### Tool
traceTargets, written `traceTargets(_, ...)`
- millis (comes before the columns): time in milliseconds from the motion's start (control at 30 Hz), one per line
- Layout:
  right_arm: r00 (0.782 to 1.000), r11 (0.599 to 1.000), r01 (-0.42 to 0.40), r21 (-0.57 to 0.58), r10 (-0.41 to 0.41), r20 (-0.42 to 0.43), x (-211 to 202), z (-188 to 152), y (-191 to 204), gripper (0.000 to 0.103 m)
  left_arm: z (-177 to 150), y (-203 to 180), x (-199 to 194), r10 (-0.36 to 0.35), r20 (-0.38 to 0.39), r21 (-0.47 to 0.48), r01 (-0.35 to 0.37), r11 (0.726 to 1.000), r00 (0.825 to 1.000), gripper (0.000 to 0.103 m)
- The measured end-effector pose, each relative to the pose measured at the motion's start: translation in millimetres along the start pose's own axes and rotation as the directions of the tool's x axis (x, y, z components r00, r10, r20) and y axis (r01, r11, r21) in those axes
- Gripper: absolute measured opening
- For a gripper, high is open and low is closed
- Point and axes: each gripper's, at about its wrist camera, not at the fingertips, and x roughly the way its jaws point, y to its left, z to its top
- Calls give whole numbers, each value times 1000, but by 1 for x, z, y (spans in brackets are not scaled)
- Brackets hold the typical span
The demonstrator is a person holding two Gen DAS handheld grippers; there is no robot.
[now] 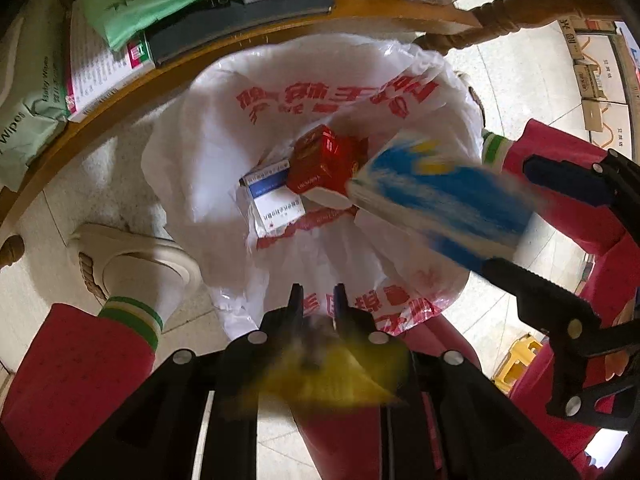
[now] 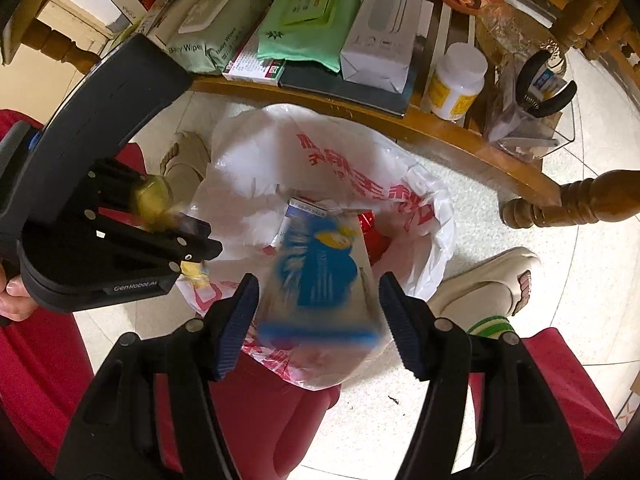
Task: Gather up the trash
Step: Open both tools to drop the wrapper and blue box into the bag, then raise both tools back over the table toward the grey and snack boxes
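Right gripper (image 2: 318, 320) jaws apart, blue-and-white box (image 2: 320, 276) loose between them, long axis pointing into bag (image 2: 432, 216) directly below; left gripper (image 1: 318, 300) near-closed on yellow wrapper (image 1: 332, 376)

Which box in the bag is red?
The red box, glossy, lying partly over the white-and-blue box in the bag. The blue-and-yellow box sits between the right gripper's fingers.

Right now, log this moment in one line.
right tool open; blue box blurred over white bag; left tool: yellow scrap, grip unclear
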Motion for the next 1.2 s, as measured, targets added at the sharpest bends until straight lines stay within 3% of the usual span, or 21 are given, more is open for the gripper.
traceTargets(167,1000,1000,-4,-2,4,-14,5,1,1,63,1,-1,1,15,-6,4,-15,1000,1000,49)
traceTargets(267,1000,1000,-8,10,9,-15,5,1,-2,63,1,-4,-3,19,6,15,-20,1000,1000,57)
traceTargets(533,1000,1000,-12,25,12,-5,2,3,-3,64,0,-7,-4,33,12,34,-34,999,999,63)
traceTargets(600,1000,1000,-9,26,9,3,-1,2,-2,70,-2,-8,-6,37,17,35,-38,999,999,65)
traceTargets(767,999,1000,-14,25,14,35,-18,-3,3,71,-12,-10,-20,36,44,30,-38,999,998,69)
traceTargets(967,992,999,-43,19,40,117,-72,-20,14,74,-43,-19,-57,47,104,13,-49,999,993,76)
traceTargets(1067,980,998,-60,10,57,189,-112,-27,18,84,-66,-24,-84,43,144,4,-44,999,989,77)
traceTargets(1200,957,998,-60,-15,62,283,-171,-30,19,89,-99,-35,-141,59,244,39,-71,997,968,78)
